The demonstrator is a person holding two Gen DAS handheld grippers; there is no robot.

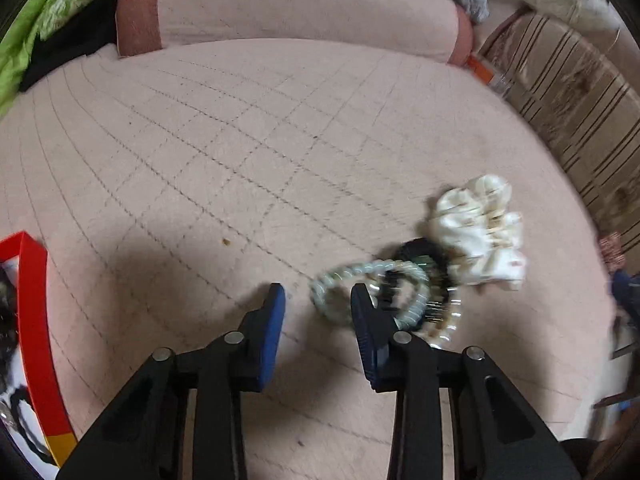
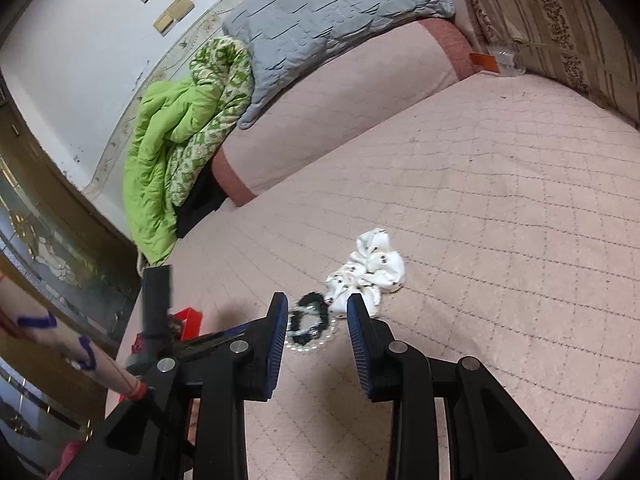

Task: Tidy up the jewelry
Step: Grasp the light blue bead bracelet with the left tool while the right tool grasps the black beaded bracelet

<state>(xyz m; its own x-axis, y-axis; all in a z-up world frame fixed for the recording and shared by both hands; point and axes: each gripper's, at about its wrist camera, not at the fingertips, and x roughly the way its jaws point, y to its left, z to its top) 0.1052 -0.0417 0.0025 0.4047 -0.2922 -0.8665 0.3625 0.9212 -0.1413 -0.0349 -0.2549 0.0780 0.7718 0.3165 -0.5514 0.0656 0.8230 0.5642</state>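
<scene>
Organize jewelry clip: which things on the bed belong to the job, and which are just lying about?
Job items:
- pale twisted bracelet
- black beaded bracelet
- pearl bracelet
- white scrunchie
- red box

Lying about:
- green quilt
- grey pillow
- pink bolster
- orange packet

Pink quilted bed (image 2: 500, 208), pink bolster (image 1: 304, 4) at its head, grey pillow (image 2: 332, 12) and green blanket (image 2: 180, 136) behind, white wall (image 2: 80, 40), striped brown headboard (image 1: 576, 92) alongside
</scene>
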